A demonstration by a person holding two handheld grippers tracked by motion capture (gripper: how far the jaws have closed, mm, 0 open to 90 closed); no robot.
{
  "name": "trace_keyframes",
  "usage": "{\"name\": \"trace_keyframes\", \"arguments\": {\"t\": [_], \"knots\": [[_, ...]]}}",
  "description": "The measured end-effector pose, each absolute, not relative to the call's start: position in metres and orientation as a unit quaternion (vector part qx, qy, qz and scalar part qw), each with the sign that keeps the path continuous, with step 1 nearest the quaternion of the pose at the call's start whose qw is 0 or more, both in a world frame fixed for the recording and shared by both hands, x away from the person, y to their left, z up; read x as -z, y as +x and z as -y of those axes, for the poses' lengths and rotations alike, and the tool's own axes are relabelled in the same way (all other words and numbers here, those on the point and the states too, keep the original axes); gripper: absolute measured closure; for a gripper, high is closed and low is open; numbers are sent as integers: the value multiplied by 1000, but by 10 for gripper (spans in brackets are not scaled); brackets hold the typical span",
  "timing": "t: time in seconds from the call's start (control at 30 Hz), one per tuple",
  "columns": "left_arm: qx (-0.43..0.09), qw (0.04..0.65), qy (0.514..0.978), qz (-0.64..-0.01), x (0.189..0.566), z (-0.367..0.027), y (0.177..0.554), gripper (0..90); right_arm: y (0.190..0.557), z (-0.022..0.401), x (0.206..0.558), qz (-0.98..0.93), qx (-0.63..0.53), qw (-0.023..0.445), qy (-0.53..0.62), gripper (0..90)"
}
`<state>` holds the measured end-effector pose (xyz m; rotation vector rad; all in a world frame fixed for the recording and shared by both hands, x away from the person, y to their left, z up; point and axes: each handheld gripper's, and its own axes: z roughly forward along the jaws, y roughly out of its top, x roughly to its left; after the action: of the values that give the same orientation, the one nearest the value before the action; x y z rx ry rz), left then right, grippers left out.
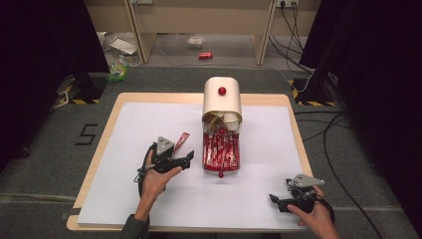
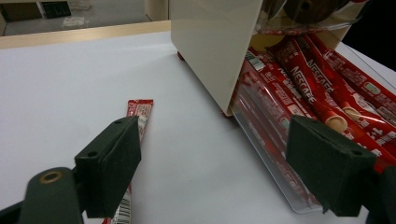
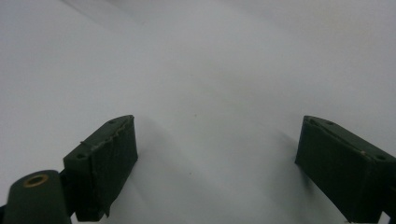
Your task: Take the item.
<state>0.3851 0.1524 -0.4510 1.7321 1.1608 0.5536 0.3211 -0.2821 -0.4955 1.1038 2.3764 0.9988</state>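
A cream dispenser box (image 1: 222, 98) with a red knob stands at the table's middle back. Its clear front drawer (image 1: 221, 153) is pulled out and holds several red coffee stick packets (image 2: 308, 88). One loose red stick packet (image 1: 181, 142) lies on the white sheet left of the drawer; in the left gripper view this packet (image 2: 138, 114) runs under the left jaw. My left gripper (image 1: 185, 160) is open, just left of the drawer, with nothing between its jaws. My right gripper (image 1: 275, 201) is open near the front right, low over bare white sheet (image 3: 201, 93).
The white sheet (image 1: 149, 119) covers most of the wooden table (image 1: 112, 112). Beyond the far edge the floor carries a red can (image 1: 205, 55), bags and cables. Black stands flank both sides.
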Motion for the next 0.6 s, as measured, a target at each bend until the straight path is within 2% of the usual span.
{"name": "trace_keyframes", "arguments": {"t": [0.6], "knots": [[-227,470,711,-472,456,-160,367,179,321,282,495,-836,-351,168,388,128]]}}
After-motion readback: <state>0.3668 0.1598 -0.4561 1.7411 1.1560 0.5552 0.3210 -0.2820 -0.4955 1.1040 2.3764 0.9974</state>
